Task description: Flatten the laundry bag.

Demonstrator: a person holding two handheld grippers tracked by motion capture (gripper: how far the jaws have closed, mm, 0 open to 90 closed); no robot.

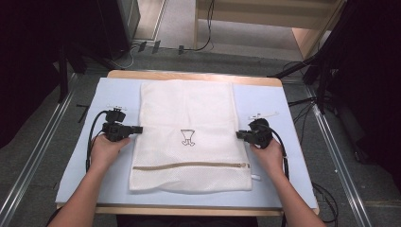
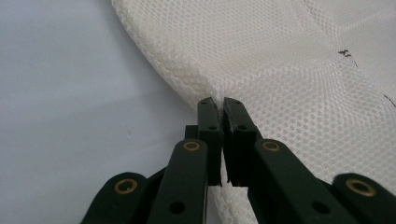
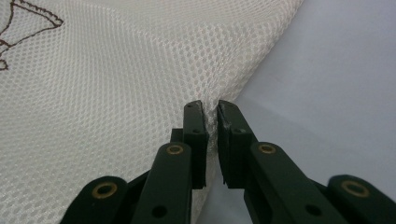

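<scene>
Mesh laundry bag [image 1: 189, 137], white and rectangular, lay flat on the pale blue mat [image 1: 265, 109], its long axis running away from the person toward the far edge of the table [image 1: 194, 75]. Nearest the person, the zip [image 1: 189, 165] crossed the bag's short side from left to right, with its white pull tab [image 1: 256, 178] poking out at the right corner, so the zipped end pointed back at the person and the plain end pointed away.

A little farther up, at about mid-length, the left gripper [image 1: 138, 129] came in from the bag's left edge and the right gripper [image 1: 239, 135] from its right edge, each held in a hand [image 1: 108, 150] resting on the mat. In the left gripper view the black jaws stood nearly together with a fold of the mesh edge [image 2: 219, 91] pinched between them. In the right gripper view the jaws likewise clamped a raised fold of the bag's border [image 3: 211, 116], a thin strip of mesh showing in the narrow gap.

Between the two grippers, in the middle of the bag, sat a small dark embroidered figure [image 1: 187, 137]. Beyond it the mesh ran smooth to the far edge, close to the wooden rim of the table.
</scene>
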